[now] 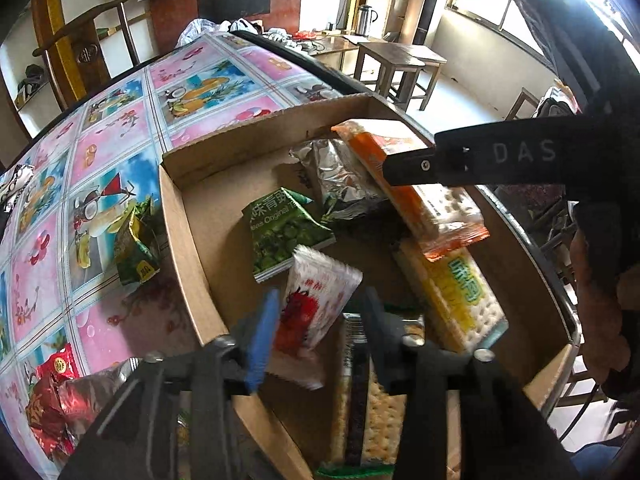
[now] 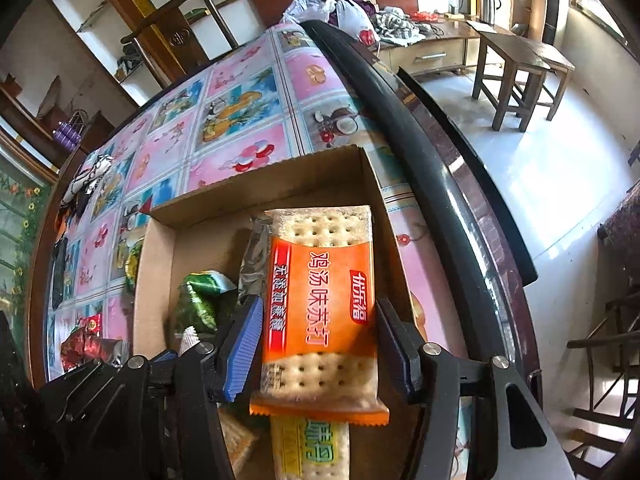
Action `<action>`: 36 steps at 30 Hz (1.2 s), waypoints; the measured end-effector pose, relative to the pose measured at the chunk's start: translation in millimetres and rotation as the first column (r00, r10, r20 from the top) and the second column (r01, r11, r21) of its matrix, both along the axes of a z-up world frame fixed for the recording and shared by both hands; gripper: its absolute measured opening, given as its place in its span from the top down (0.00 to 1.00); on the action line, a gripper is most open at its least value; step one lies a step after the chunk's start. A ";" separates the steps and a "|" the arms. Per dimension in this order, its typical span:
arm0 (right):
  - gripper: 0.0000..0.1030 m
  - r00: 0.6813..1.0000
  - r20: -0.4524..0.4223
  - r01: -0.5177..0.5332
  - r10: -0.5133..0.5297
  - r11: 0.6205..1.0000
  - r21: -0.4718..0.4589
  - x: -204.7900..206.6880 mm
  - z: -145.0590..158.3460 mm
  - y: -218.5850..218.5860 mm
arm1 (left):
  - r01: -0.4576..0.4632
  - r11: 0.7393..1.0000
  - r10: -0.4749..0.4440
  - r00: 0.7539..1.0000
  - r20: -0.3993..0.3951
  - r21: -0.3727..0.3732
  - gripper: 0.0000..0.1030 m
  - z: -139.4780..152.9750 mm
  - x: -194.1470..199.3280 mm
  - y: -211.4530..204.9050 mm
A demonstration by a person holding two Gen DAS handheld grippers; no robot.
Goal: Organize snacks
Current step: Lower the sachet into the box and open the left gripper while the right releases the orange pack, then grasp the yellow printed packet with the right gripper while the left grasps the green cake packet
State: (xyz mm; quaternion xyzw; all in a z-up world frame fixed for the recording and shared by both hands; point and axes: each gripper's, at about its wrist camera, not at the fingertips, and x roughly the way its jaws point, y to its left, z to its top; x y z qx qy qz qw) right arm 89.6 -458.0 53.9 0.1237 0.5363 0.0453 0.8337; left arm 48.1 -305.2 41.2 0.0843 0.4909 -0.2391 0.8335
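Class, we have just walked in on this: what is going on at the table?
A person with tongs in each hand is sorting snacks into a cardboard box. The right tongs straddle an orange cracker pack over the box. The left tongs stand open around a white-and-red packet. A few snacks still lie outside on the tablecloth.

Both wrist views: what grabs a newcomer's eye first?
The orange cracker pack lies between the right gripper's open jaws, inside the cardboard box. In the left view, a red-and-white snack packet sits between the left gripper's parted fingers, beside a green pea packet.
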 end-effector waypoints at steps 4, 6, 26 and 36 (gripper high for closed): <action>0.38 0.999 0.032 0.001 -0.001 1.000 0.007 -12.2 13.3 -0.4 | 0.015 1.000 -0.015 1.000 0.016 0.000 0.54 7.3 -8.8 0.1; 0.38 0.999 0.051 0.008 -0.009 1.000 0.028 -20.6 20.7 -1.5 | 0.018 1.000 -0.018 1.000 0.024 -0.001 0.51 11.1 -12.9 1.9; 0.38 0.980 0.169 -0.131 0.102 0.976 0.172 -83.1 52.7 82.7 | -0.139 0.989 0.143 0.986 0.080 -0.058 0.49 46.7 -55.6 107.5; 0.38 0.966 0.064 -0.257 0.249 0.949 0.183 -92.1 32.6 144.1 | -0.294 0.952 0.295 0.956 0.000 -0.084 0.49 25.4 -73.3 191.2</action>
